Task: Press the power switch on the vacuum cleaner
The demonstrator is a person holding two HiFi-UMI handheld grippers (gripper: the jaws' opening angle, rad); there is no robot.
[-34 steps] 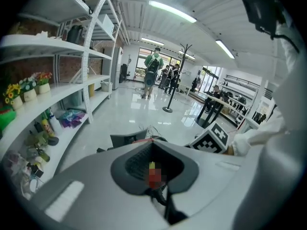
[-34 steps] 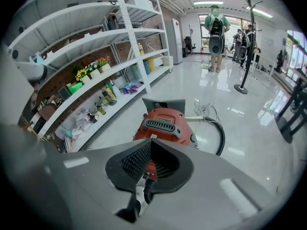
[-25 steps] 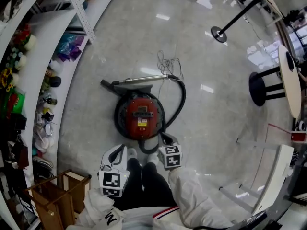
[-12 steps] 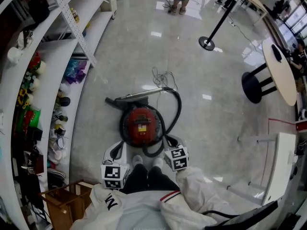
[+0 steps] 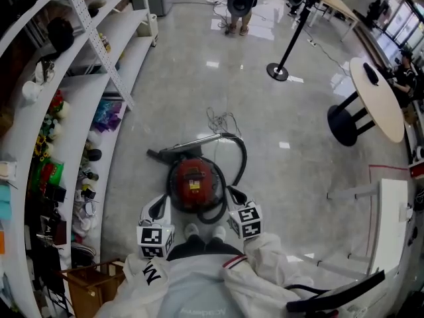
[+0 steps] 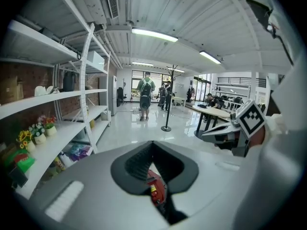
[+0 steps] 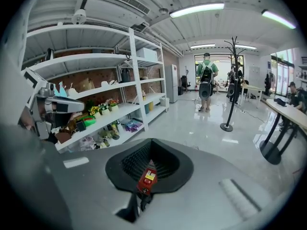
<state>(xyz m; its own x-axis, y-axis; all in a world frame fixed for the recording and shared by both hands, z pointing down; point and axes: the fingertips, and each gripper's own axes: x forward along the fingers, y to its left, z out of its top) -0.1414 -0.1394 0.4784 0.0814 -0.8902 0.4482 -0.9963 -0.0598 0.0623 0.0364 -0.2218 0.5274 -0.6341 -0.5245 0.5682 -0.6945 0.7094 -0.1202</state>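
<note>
Vacuum (image 5: 197, 181) sits on floor (image 5: 199, 78) just ahead of feet (image 5: 192, 230), between left gripper (image 5: 161, 206) and right gripper (image 5: 234, 193), both jaws pressed together, empty; canister looks heavy, rigid, may roll, so no grip, just push its top switch (image 7: 146, 180) straight down with one closed tip.

The vacuum cleaner (image 5: 194, 183) is seen as red, ringed in black, with a black hose (image 5: 244, 154). The left gripper (image 5: 161, 203) and right gripper (image 5: 233, 194) are coloured white and grey, with black-and-white square markers. The floor (image 5: 199, 91) is shown pale grey and shiny, the shelves (image 5: 79, 91) white.
</note>
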